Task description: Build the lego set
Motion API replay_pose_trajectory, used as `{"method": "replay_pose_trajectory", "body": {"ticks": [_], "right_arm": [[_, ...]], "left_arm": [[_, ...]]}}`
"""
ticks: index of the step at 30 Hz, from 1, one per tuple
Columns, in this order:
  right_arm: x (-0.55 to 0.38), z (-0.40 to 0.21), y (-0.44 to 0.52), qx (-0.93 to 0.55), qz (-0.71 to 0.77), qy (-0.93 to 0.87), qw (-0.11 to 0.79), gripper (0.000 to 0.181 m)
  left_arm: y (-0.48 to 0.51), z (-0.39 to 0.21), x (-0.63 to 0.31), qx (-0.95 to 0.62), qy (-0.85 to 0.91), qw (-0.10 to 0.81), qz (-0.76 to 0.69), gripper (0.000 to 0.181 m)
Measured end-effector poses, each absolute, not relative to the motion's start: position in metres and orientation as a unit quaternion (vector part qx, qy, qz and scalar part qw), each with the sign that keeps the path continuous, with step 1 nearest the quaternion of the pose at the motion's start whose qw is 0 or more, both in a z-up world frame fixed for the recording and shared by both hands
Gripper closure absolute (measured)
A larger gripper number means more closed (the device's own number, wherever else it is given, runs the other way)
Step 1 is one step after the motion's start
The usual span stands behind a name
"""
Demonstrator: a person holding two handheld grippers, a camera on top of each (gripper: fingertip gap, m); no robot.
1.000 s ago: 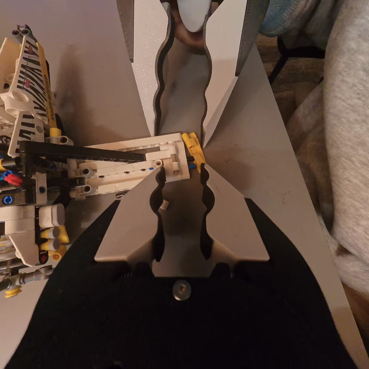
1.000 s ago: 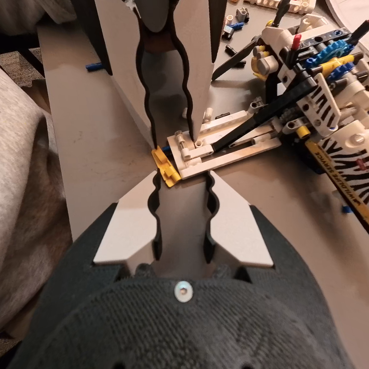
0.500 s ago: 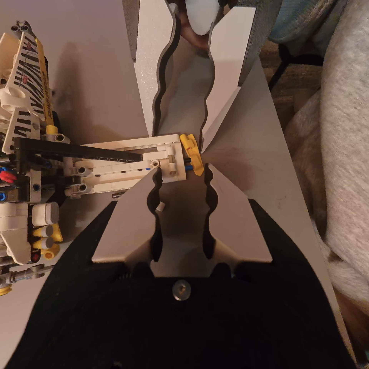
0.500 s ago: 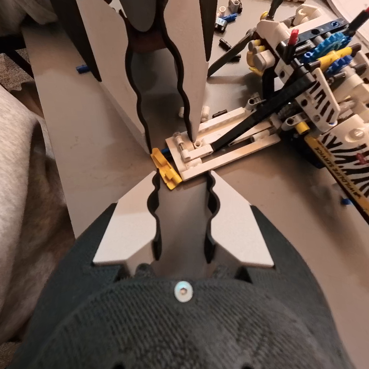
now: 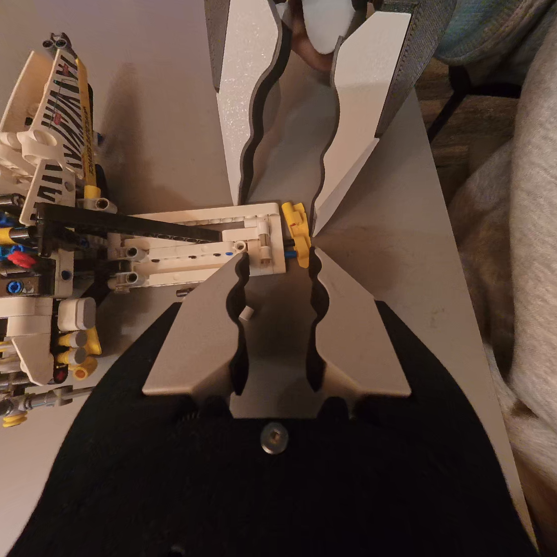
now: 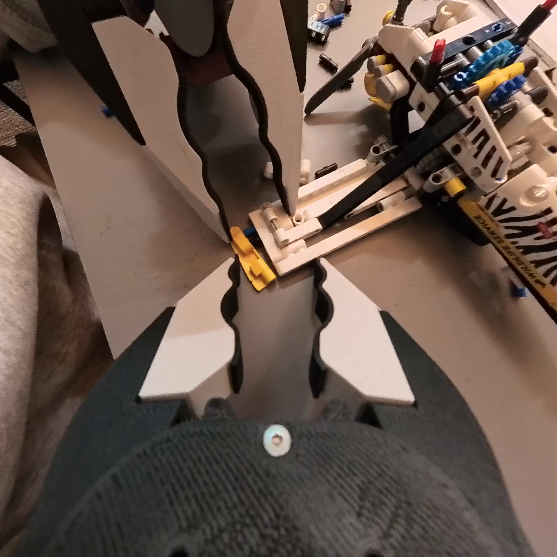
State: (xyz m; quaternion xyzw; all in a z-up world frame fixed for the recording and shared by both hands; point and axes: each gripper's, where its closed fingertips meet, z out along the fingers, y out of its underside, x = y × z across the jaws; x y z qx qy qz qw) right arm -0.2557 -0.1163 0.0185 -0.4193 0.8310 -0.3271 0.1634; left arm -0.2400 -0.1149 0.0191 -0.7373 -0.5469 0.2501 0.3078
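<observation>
A white, black and yellow lego model with zebra-striped panels point(image 5: 57, 126) lies on the grey table; it also shows in the right wrist view point(image 6: 470, 132). Its white frame end point(image 5: 271, 241) point(image 6: 301, 241) carries a yellow piece point(image 5: 297, 235) point(image 6: 251, 265) on blue and black pins. My left gripper point(image 5: 278, 254) is open, one tip on the white frame, the other against the yellow piece. My right gripper point(image 6: 275, 262) is open and faces it from the other side, one tip at the yellow piece, the other at the frame's edge.
The table edge point(image 5: 446, 271) runs close beside the yellow piece, with grey fabric point(image 5: 527, 211) beyond. A small white part point(image 5: 245, 313) lies between my left fingers. Loose pins point(image 6: 327, 21) and a black blade point(image 6: 331, 84) lie behind the model. Both grippers' tips are close together, under 4 cm apart.
Both grippers stay around the frame end with the same jaw width. The views shift and tilt slightly, and the opposite gripper looks a little closer in each.
</observation>
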Motion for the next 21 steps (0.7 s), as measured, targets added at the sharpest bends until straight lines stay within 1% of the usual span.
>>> {"method": "replay_pose_trajectory", "body": {"ticks": [13,16,21], "right_arm": [[-0.2562,0.0184,-0.1167,-0.433,-0.338,0.816,0.179,0.131],[-0.2572,0.0186,-0.1165,-0.449,-0.340,0.804,0.190,0.133],[-0.2594,0.0189,-0.1164,-0.472,-0.338,0.787,0.207,0.139]], "left_arm": [[-0.1140,0.0194,-0.2396,-0.736,-0.549,0.318,0.237,0.144],[-0.1138,0.0194,-0.2395,-0.736,-0.548,0.319,0.237,0.143],[-0.1133,0.0200,-0.2386,-0.736,-0.547,0.324,0.232,0.150]]}}
